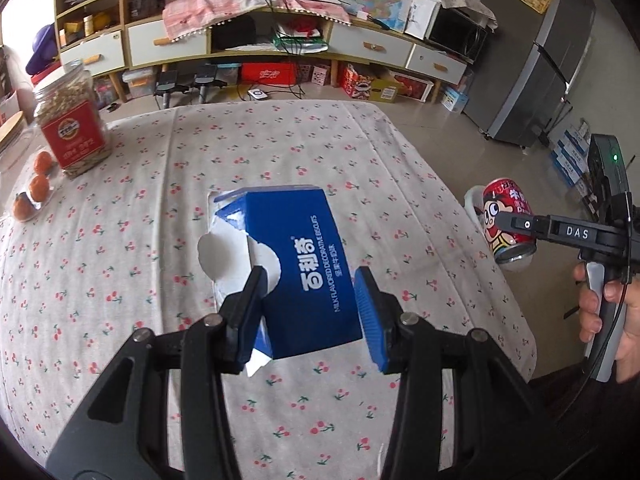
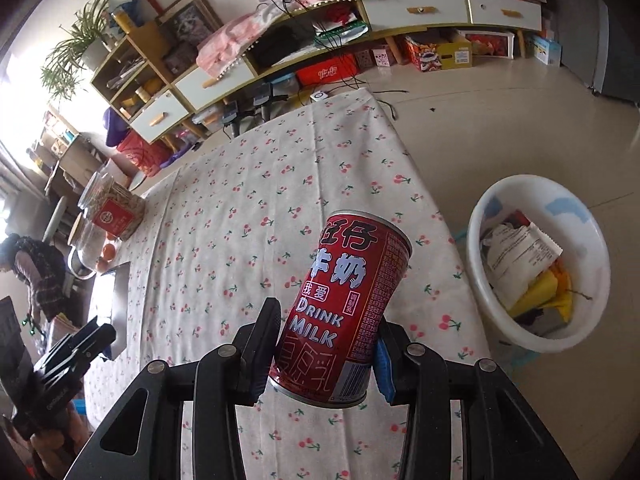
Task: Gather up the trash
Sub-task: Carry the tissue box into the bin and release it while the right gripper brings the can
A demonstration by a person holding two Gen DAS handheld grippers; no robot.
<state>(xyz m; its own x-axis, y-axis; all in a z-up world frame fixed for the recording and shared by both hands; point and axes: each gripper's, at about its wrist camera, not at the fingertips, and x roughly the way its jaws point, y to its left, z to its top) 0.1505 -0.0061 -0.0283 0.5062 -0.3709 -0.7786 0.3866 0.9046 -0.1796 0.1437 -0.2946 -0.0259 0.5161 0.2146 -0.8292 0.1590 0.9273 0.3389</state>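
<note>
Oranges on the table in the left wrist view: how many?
3, clustered at the table's left edge below the jar: one nearest the jar, one in the middle, one lowest. More may lie beyond the frame.

Long shelf unit (image 1: 248, 40), tiled floor (image 2: 500, 120)

The left gripper (image 1: 310, 292) reaches in from six o'clock of its own view, tilted downward, its jaws partly closed and pressing both sides of a blue biscuit box (image 1: 296, 272) held clear of the surface. The right gripper (image 2: 324, 344) also points downward, its jaws clamped on the lower half of a red milk can (image 2: 348, 312) that leans toward one o'clock. In the left view, at three o'clock, the person's right hand (image 1: 612, 316) wraps the right gripper's grey handle, fingers curled on the trigger.
</note>
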